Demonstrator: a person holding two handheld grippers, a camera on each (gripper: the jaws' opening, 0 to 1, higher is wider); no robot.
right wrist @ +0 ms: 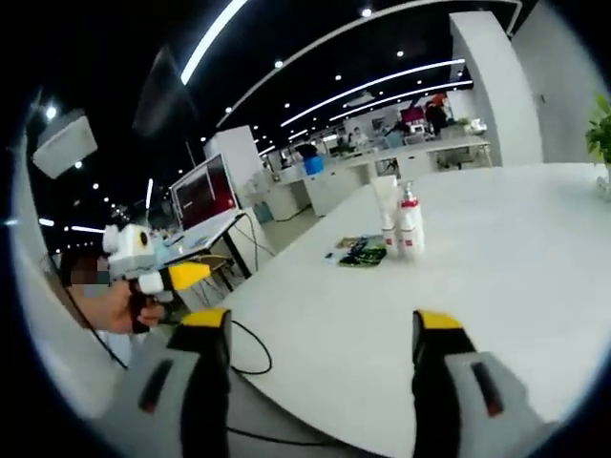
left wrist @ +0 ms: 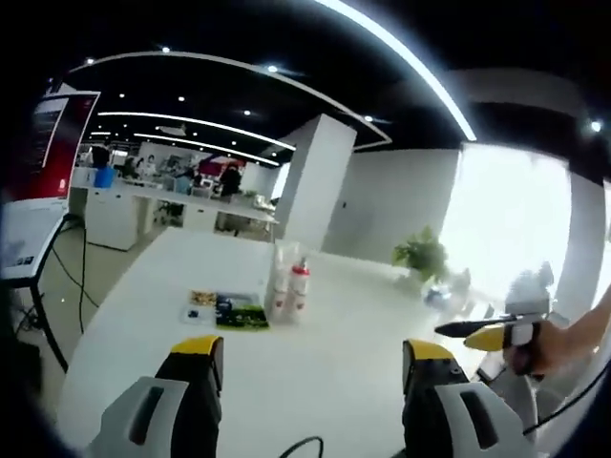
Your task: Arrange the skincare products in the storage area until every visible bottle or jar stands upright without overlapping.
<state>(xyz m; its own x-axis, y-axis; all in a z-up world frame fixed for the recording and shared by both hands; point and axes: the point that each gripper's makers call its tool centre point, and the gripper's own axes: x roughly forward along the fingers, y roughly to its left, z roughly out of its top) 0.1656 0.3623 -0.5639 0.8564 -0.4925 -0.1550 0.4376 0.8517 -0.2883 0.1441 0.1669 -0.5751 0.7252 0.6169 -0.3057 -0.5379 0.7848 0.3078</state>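
Left gripper [left wrist: 311,361] held above the near end of a long white table [left wrist: 353,334], jaws wide apart with nothing between them. Right gripper [right wrist: 323,334] likewise over the table edge, jaws spread and empty. Well ahead on the tabletop, a small cluster of skincare bottles: a white pump bottle [left wrist: 299,286] with a red band, upright, and a taller pale tube [left wrist: 281,278] touching or just beside it; seen again from the other side as pump bottle [right wrist: 410,221] and tube [right wrist: 387,215]. Beside them, lying flat, a few small sachets or cards [left wrist: 225,311], green and blue, also visible at [right wrist: 360,252]. Bare white surface between the jaws and the bottles; nothing standing in the path. A black cable [right wrist: 250,355] looping off the table's edge. Beyond, a potted plant [left wrist: 421,255], a white pillar [left wrist: 313,181], a red-lit monitor [right wrist: 203,193] on a side desk, office counters far behind.
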